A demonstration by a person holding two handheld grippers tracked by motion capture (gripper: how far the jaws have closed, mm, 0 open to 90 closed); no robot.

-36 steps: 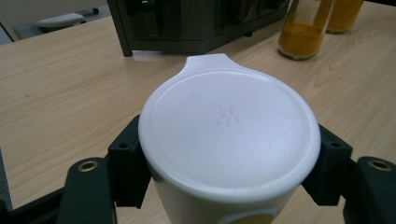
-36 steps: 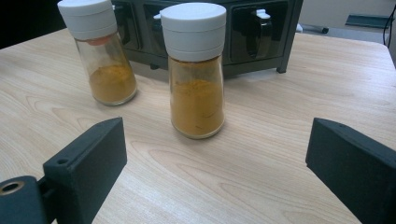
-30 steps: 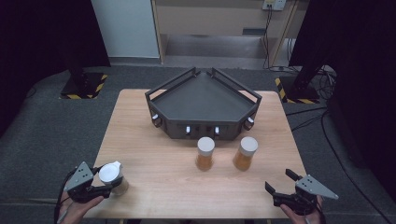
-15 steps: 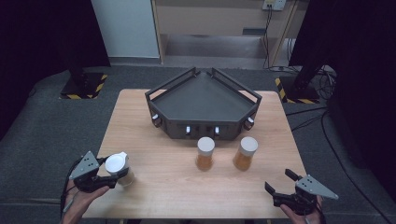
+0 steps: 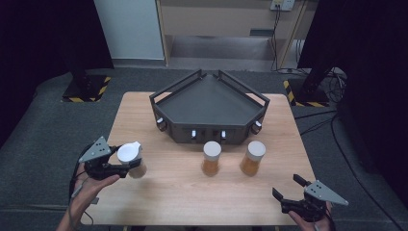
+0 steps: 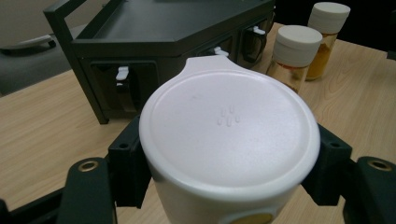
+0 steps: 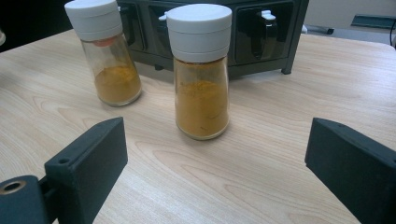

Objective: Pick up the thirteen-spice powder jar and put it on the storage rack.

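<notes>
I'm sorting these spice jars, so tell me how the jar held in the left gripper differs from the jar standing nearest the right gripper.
The held jar is clamped between the left gripper's jaws near the table's left edge; the standing jar rests free on the table, upright before the dark tray. The held jar's lid has a protruding tab; the standing jar's cap is plain and round. Both have white lids and yellowish-brown contents.

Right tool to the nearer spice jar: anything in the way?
Nothing visible. The right tool stands open, and only bare table lies between it and the nearer spice jar. The other jar stands off to the side.
</notes>
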